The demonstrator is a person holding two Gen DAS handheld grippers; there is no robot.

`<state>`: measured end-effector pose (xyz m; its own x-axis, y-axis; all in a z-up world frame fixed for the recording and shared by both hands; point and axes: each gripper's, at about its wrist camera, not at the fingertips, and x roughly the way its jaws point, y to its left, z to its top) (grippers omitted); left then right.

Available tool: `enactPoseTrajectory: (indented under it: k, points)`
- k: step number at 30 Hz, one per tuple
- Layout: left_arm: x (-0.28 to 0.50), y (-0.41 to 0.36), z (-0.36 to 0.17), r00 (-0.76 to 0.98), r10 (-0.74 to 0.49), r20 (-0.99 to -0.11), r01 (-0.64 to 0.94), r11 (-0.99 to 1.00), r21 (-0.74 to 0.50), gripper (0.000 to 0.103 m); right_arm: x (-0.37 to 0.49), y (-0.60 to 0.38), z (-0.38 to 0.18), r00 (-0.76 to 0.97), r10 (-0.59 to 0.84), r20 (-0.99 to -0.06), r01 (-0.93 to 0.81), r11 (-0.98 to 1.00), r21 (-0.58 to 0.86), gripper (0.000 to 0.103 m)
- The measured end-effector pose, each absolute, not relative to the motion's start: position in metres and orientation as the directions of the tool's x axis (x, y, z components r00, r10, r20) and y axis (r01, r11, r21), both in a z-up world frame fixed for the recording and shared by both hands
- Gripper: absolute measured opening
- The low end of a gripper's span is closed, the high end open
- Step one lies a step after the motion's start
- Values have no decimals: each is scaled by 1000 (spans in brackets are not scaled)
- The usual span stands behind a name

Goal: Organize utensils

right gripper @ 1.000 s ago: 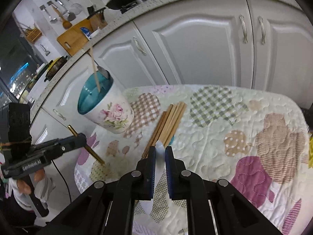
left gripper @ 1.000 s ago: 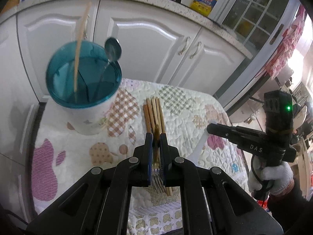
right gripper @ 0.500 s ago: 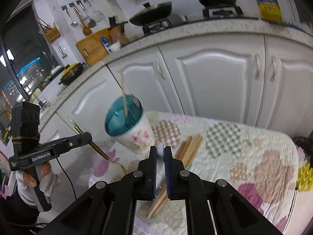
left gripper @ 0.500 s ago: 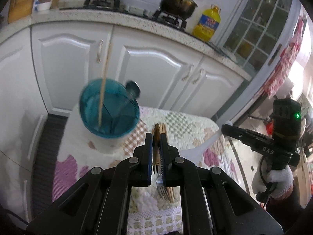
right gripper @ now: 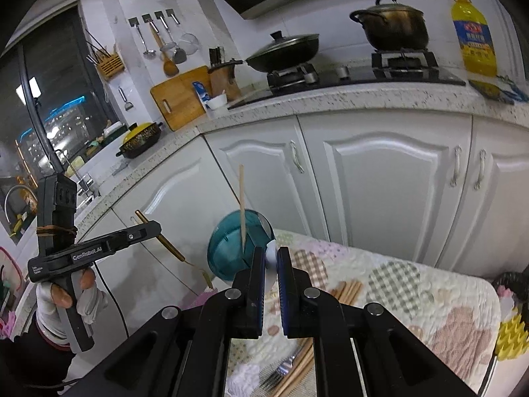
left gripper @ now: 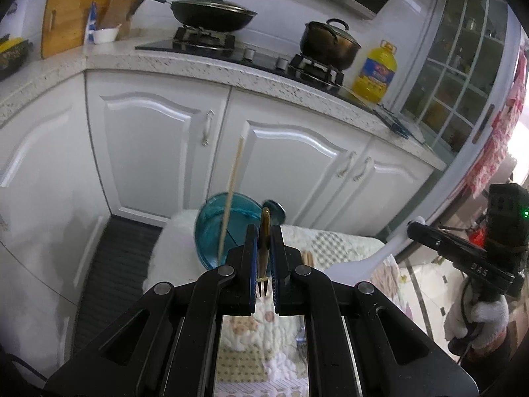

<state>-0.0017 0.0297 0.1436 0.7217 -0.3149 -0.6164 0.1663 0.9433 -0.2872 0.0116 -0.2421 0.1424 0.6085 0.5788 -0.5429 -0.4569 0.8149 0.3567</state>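
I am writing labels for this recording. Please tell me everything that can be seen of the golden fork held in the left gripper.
The golden fork looks like brass-coloured metal, slim, with a rounded handle end and short dark tines. The left gripper is shut on its shaft. In the right wrist view it slants, handle end up and tines down, in the air and touching nothing else. The teal utensil cup stands beyond it on the quilted cloth.

Ahead of you, a lidded black wok (left gripper: pixel 211 13) and a dark stockpot (left gripper: pixel 329 44) sit on the gas hob (right gripper: pixel 357 72). Beside it stands a yellow oil bottle (right gripper: pixel 474 38); a wooden cutting board (right gripper: pixel 180 101) leans against the wall.
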Motion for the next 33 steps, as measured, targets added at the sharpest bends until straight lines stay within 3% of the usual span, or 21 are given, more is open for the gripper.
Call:
enactPoseTrajectory:
  k: [17,33]
  points:
    - [32,44,137,733,-250,-632,111,961,-252,6,36,-204,163,618,576,-535,-484,815,318,7]
    - [76,42,103,703,-177,-688,62,980,-189,6,73,-149,153,653,498,-571,-482,855,194,7]
